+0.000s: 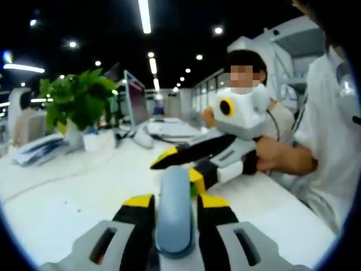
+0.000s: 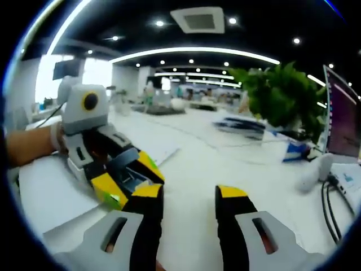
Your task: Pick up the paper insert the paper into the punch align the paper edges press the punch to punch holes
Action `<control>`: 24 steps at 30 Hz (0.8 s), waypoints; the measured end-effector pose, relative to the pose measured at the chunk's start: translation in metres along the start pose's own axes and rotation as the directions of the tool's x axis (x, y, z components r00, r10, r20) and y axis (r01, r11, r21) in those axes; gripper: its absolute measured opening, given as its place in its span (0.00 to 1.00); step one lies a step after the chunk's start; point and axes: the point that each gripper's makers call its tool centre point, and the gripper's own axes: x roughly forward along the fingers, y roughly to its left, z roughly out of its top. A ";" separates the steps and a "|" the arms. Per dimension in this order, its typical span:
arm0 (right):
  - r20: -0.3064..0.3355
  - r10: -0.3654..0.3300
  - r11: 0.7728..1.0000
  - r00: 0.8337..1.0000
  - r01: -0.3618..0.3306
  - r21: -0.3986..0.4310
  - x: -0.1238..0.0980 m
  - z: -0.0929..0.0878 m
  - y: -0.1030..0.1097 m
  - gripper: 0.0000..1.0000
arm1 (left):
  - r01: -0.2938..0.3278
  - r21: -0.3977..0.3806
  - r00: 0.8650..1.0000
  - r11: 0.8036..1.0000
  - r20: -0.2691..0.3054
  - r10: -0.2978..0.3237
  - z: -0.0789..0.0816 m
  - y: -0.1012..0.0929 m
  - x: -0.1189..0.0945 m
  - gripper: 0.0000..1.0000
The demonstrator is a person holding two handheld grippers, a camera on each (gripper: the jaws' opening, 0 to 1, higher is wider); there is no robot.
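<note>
A blue-grey hole punch [image 1: 175,212] stands between my left gripper's [image 1: 176,201] yellow-tipped jaws, which are shut on it above the white table [image 1: 62,197]. The right gripper [image 1: 180,168] comes in from the right, held by a person's hand, its jaws spread just beyond the punch's far end. In the right gripper view my right gripper [image 2: 189,195] is open with nothing between its jaws. To its left is the left gripper [image 2: 131,182] with the punch [image 2: 128,172] in it. A white paper sheet [image 2: 48,197] lies flat on the table under the left gripper.
A potted green plant [image 1: 79,101] [image 2: 282,90] and a monitor [image 1: 135,99] [image 2: 344,118] stand at the table's far side, with a mouse [image 2: 313,172] and cables [image 2: 333,195] nearby. Stacked papers [image 1: 39,149] lie by the plant. A person [image 1: 330,130] sits at the table edge.
</note>
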 end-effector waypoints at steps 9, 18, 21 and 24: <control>0.071 0.033 0.998 0.997 -0.037 0.058 -0.012 0.018 0.002 0.37 | 0.001 -0.006 1.000 1.000 0.000 -0.001 0.000 -0.006 -0.003 0.27; 0.225 0.127 0.991 0.966 -0.114 -0.068 -0.023 0.078 0.045 0.11 | -0.001 -0.011 1.000 1.000 0.000 0.001 0.000 -0.003 -0.002 0.27; 0.229 0.140 0.984 0.963 -0.111 -0.136 -0.016 0.083 0.058 0.05 | -0.001 -0.014 1.000 1.000 0.000 0.001 0.000 -0.002 -0.002 0.27; 0.252 0.153 0.979 0.956 -0.113 -0.167 -0.011 0.087 0.067 0.05 | -0.002 -0.015 1.000 1.000 -0.001 0.002 -0.001 -0.003 -0.002 0.26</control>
